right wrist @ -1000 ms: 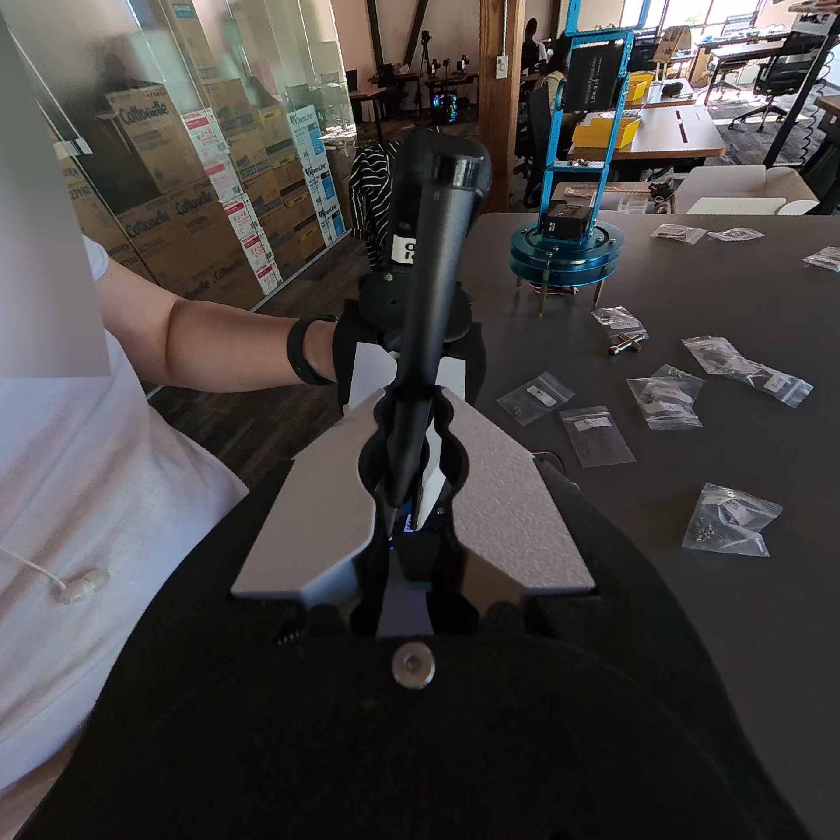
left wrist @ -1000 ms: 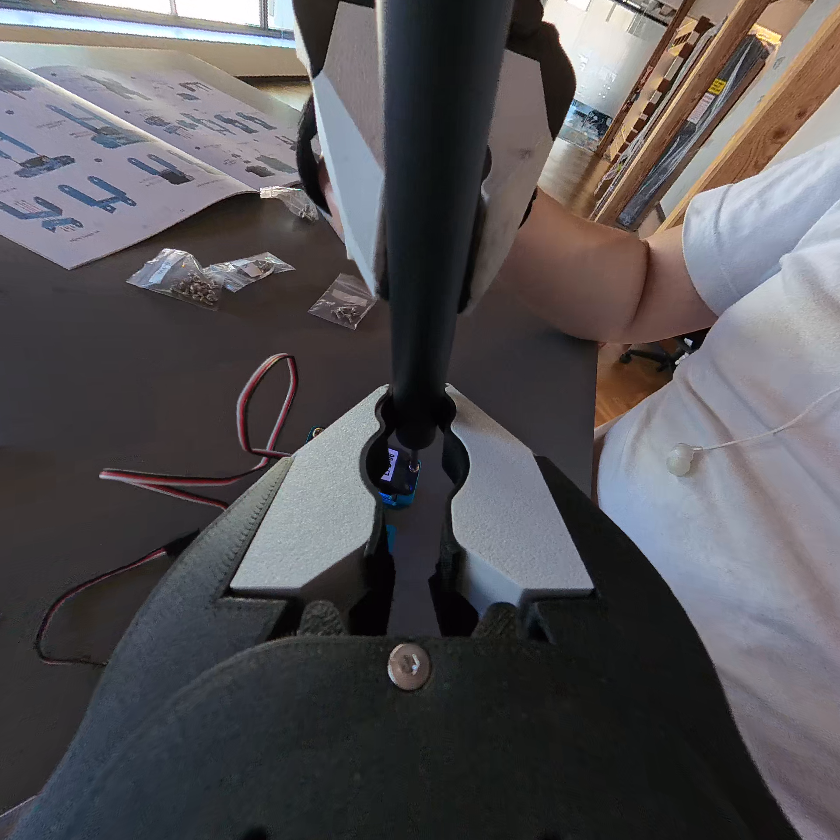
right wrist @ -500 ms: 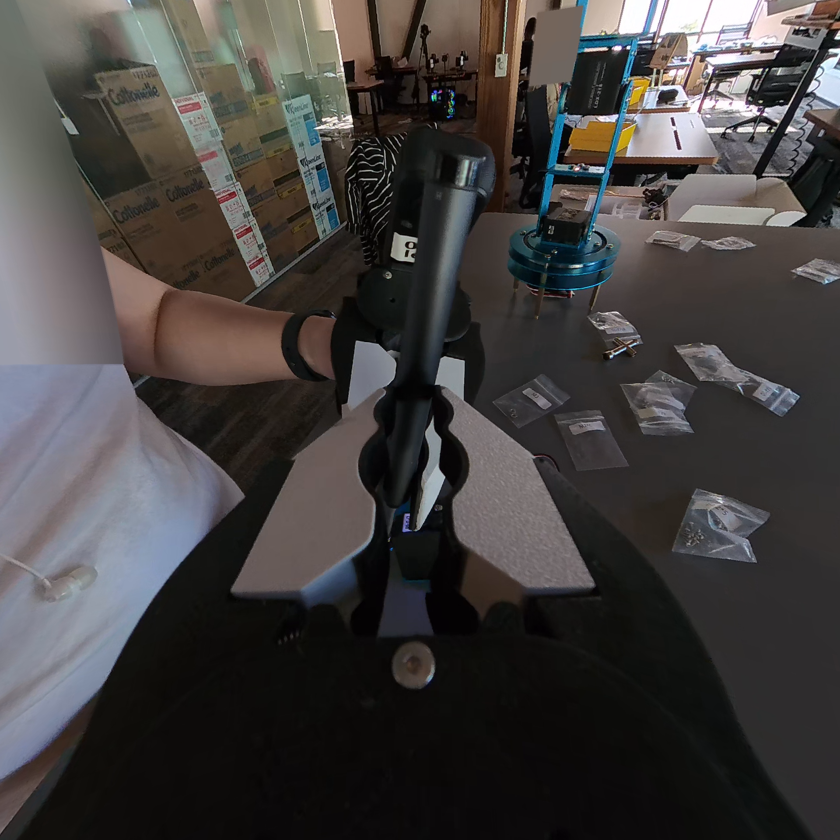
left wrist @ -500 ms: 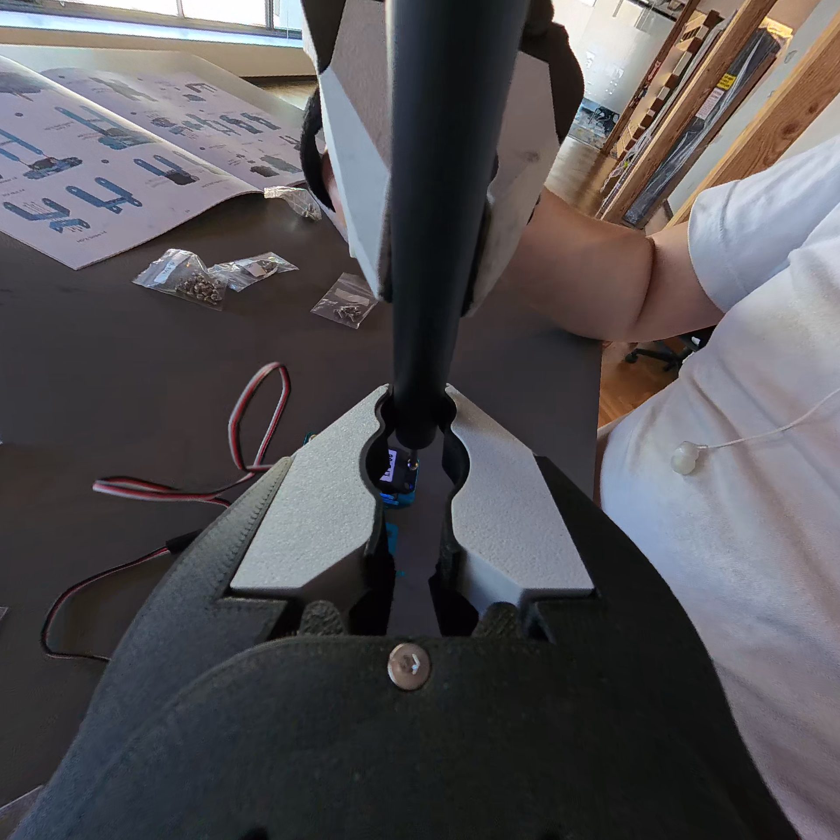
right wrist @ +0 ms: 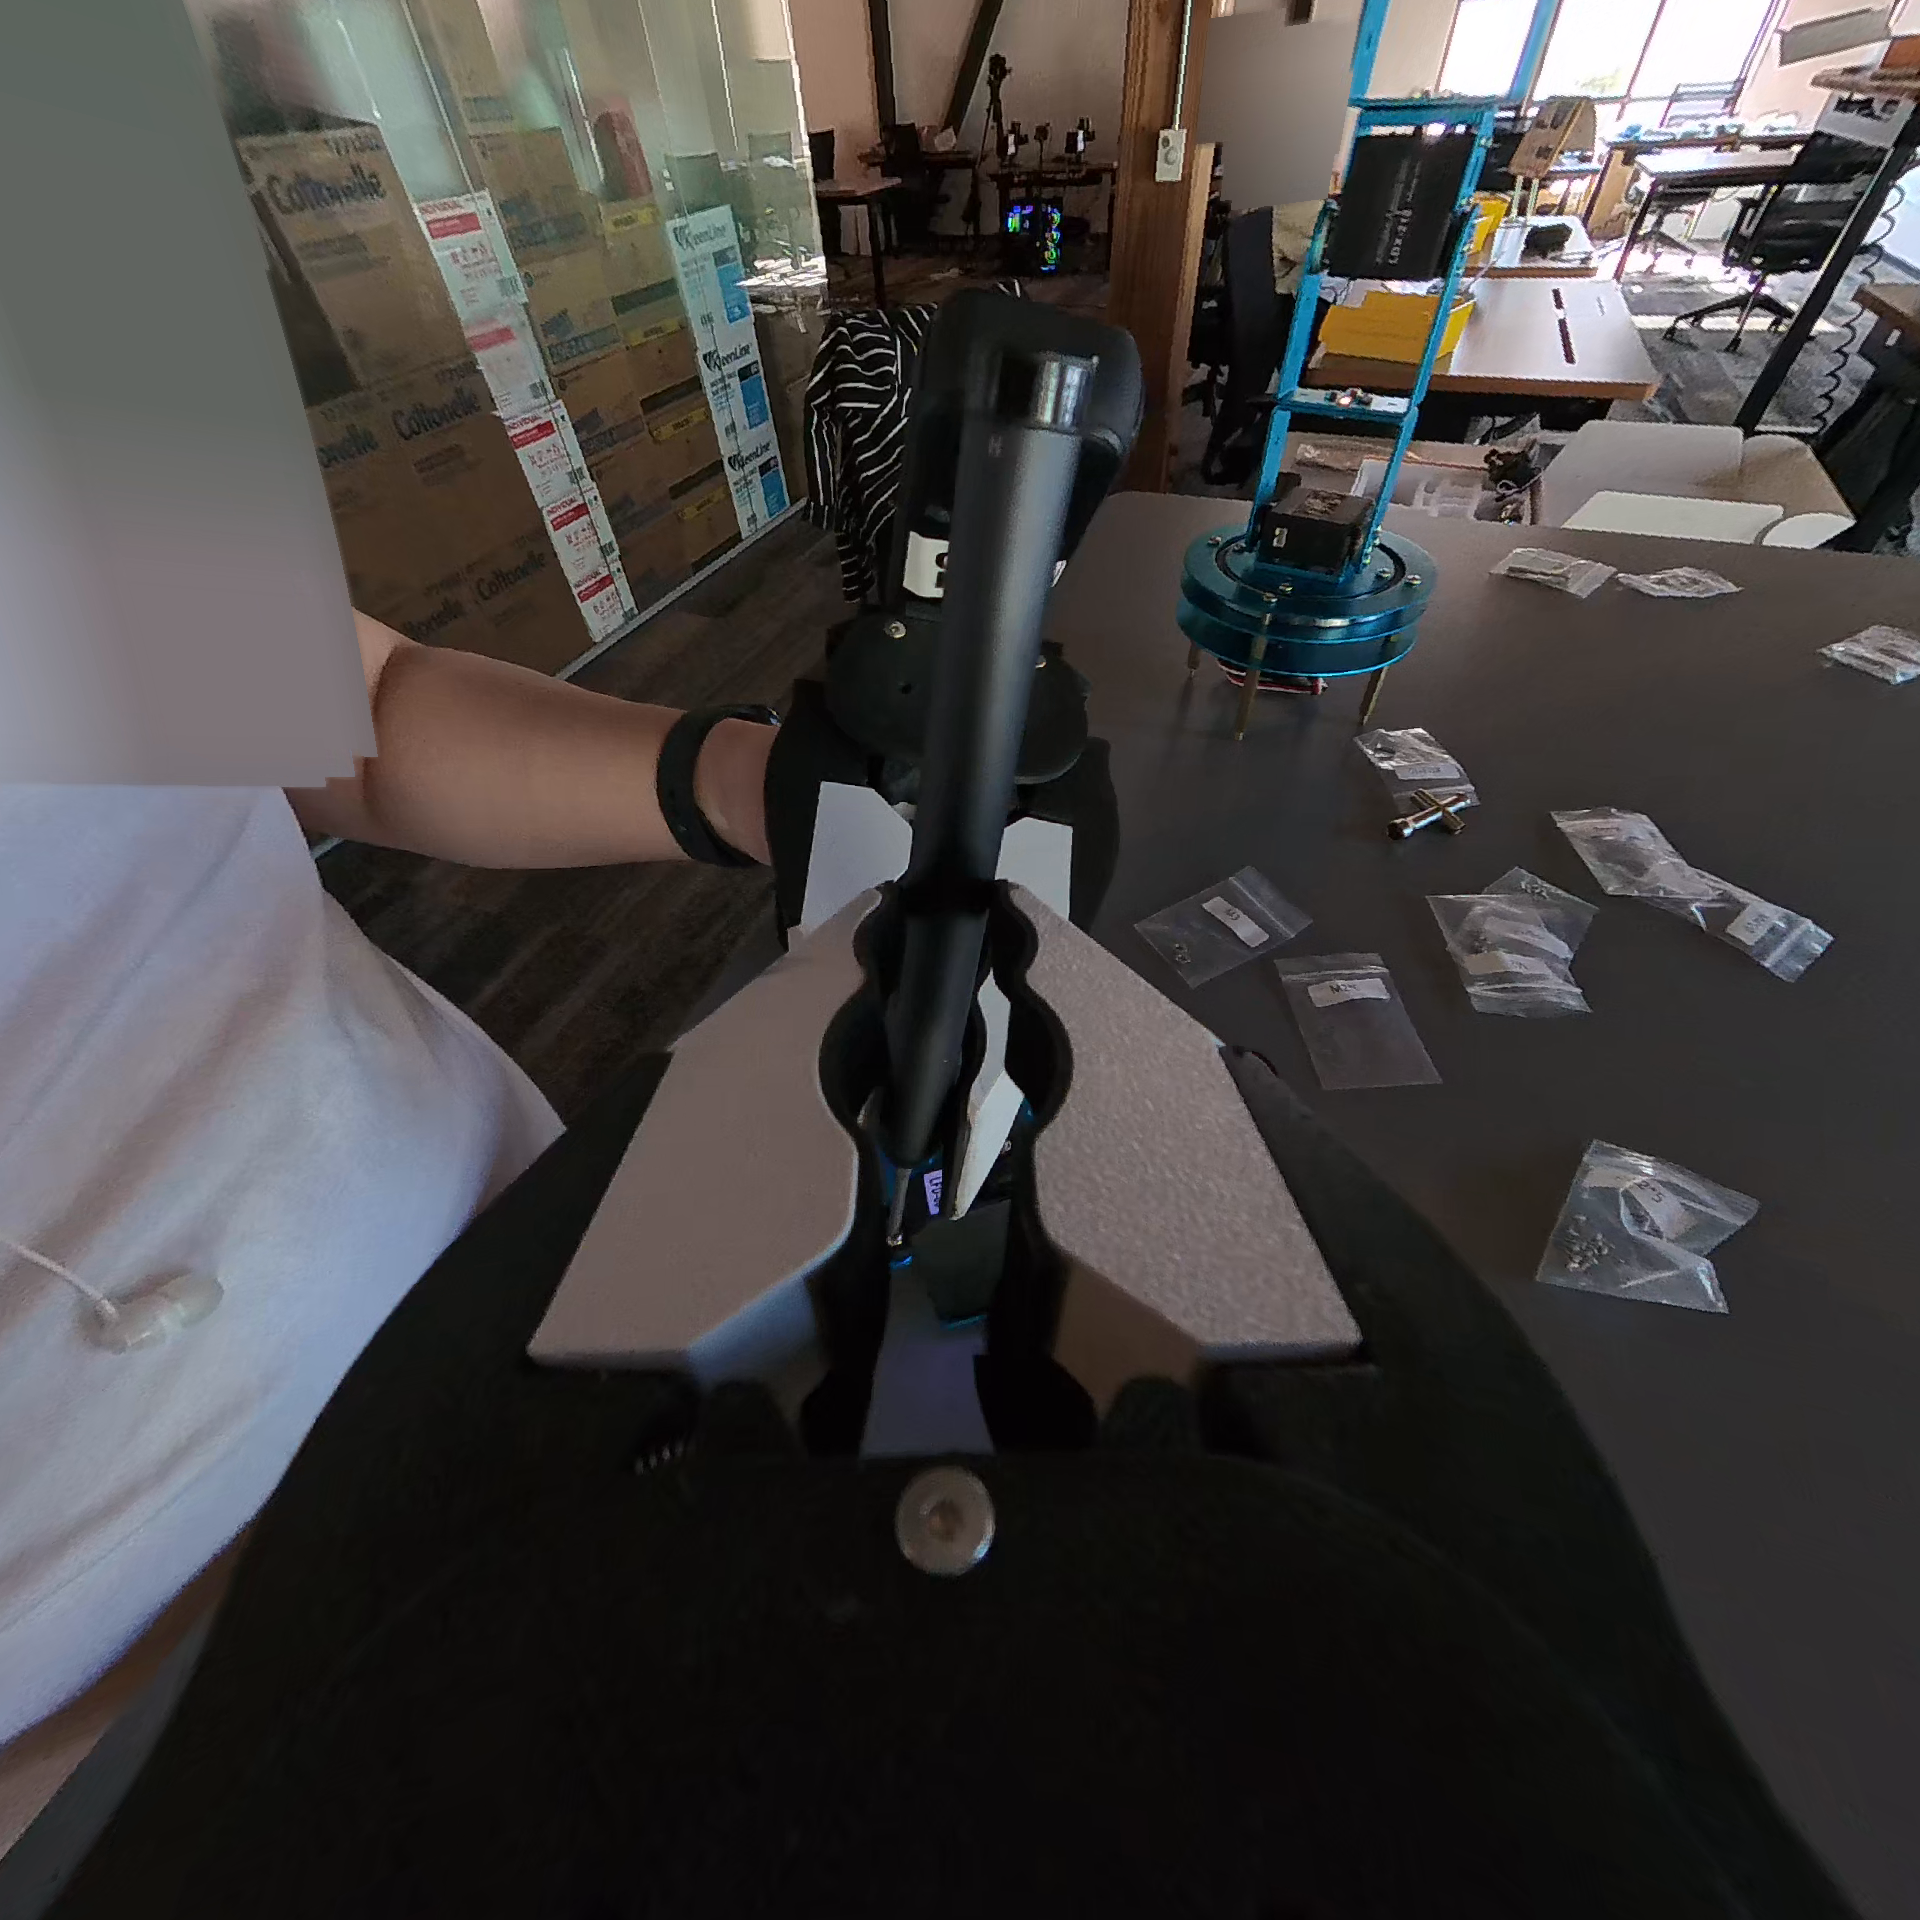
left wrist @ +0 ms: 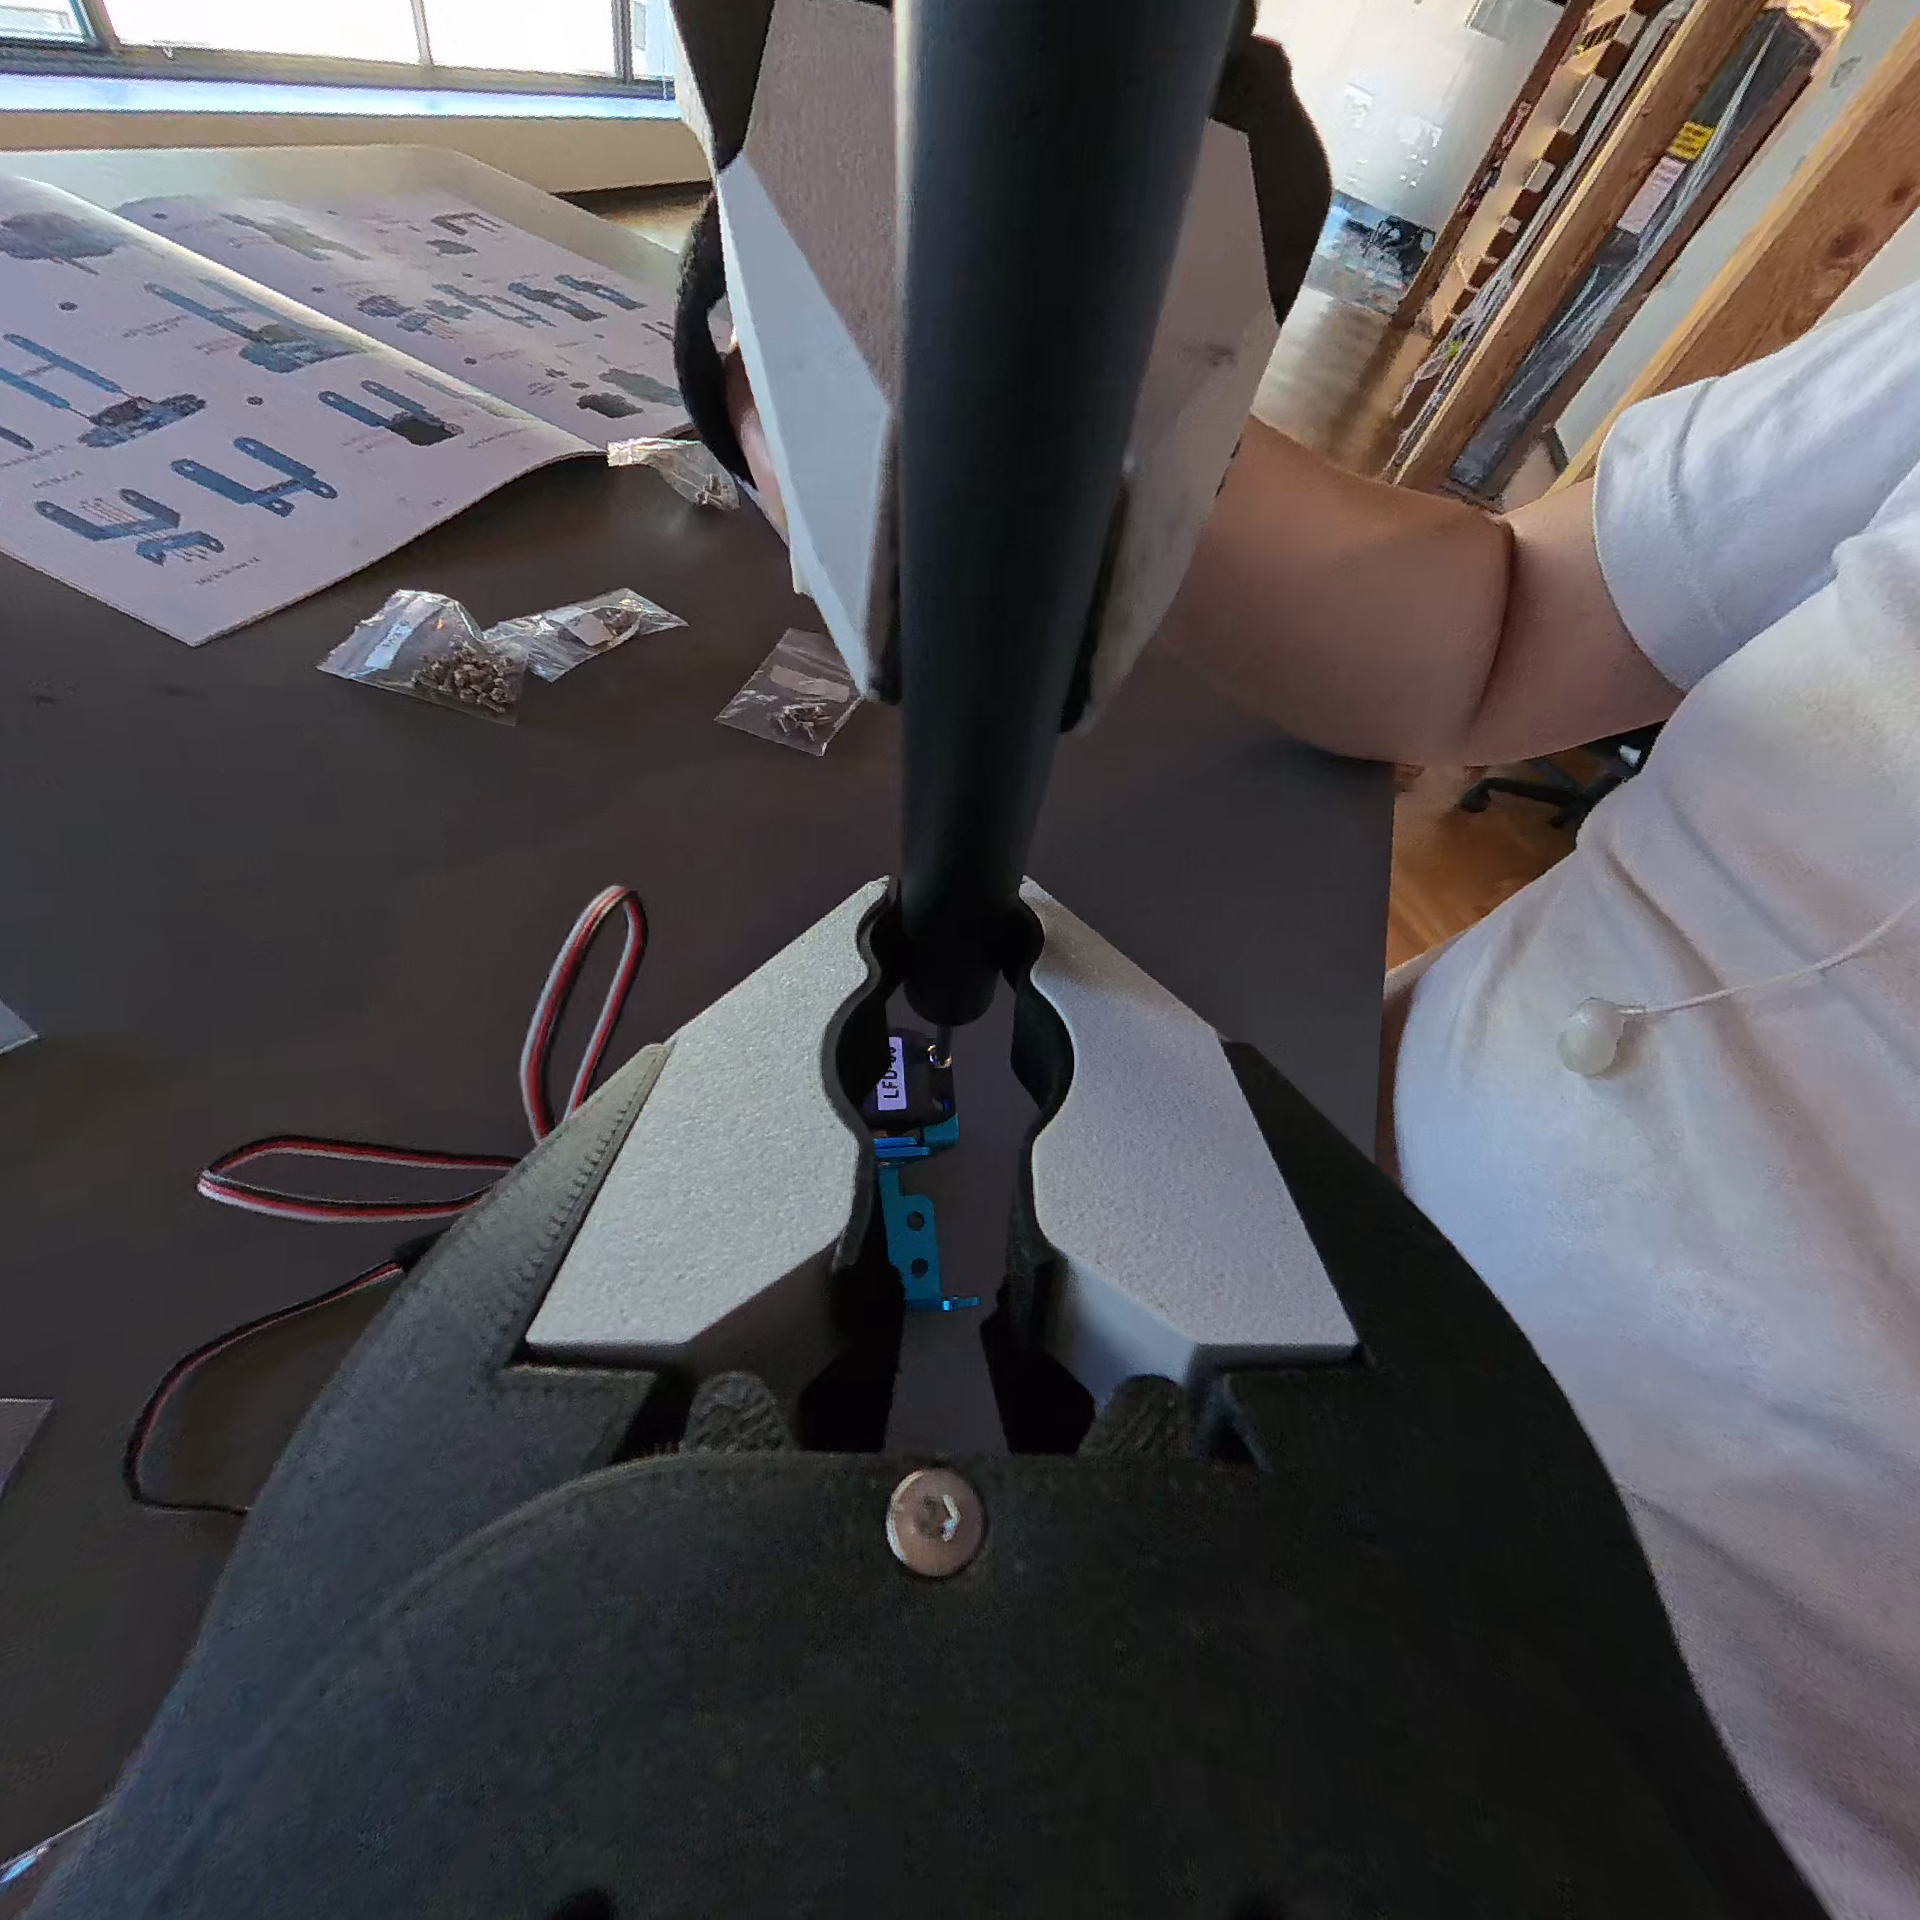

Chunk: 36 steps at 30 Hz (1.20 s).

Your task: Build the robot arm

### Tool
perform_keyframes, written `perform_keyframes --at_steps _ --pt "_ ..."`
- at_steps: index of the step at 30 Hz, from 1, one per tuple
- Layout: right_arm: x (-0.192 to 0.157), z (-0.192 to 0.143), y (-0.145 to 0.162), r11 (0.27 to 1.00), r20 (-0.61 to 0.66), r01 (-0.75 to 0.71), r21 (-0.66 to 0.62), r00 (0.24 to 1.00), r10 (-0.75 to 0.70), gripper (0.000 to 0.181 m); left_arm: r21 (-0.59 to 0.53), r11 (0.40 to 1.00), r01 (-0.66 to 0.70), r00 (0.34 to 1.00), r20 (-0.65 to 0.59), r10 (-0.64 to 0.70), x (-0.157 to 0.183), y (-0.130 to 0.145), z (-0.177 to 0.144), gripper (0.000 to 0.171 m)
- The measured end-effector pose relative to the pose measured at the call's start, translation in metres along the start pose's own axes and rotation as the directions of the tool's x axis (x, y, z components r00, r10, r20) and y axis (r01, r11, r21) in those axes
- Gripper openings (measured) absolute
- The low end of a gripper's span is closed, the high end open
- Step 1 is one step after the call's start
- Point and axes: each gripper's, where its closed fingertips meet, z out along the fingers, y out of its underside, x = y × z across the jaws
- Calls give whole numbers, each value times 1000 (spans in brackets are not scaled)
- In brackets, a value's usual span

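Screwdriver [right wrist: 987, 623], a slim black one, stood nearly upright with its thin bit down on the top of a small black servo [left wrist: 902, 1081]. The right gripper [right wrist: 940, 914] was closed tight around the lower part of its barrel, the grey pads pressing it from both sides.

The servo sat low, just beneath the left gripper [left wrist: 956, 914], at the near edge of the dark table [left wrist: 416, 831]. A blue bracket [left wrist: 914, 1236] was fixed to it. The left gripper's jaws were drawn in to a narrow slot. They seemed to be pinching the servo and bracket between them, though the contact itself was hidden under the pads. A red, white and black cable [left wrist: 582, 997] looped away from the servo across the table.

As to how far things stood, the bit was in place at a small screw on the servo's corner. In the right wrist view its tip touched there. Whether that screw was driven home or only started could not be told, as the head was too small and shadowed.

Around them lay clear bags of small hardware [right wrist: 1642, 1226], most of them sealed. A small cross-shaped metal wrench [right wrist: 1434, 810] lay among them. An open instruction sheet [left wrist: 260, 395] lay at the far side of the table, and a blue round-based assembly [right wrist: 1309, 592] stood well apart from the grippers.
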Motion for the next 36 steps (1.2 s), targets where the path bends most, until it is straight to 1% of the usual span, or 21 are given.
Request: perform_keyframes --at_steps 3,8,14,27,36 --pt "-7 -1 -1 998 19 56 3 998 -56 16 -16 998 -67 997 27 68 2 0 1 18" --pt "-16 -3 -1 990 31 142 26 989 -142 16 -51 990 -134 989 50 137 5 1 3 18" --pt "-23 -7 0 983 43 180 33 982 -182 16 -93 974 -205 975 63 212 7 2 5 18" --pt "-18 -6 -2 988 54 150 41 987 -152 15 -149 964 -219 970 77 232 2 3 3 18" --pt "-20 -7 -1 981 54 186 61 980 -189 15 -163 955 -246 962 79 261 2 3 4 18"
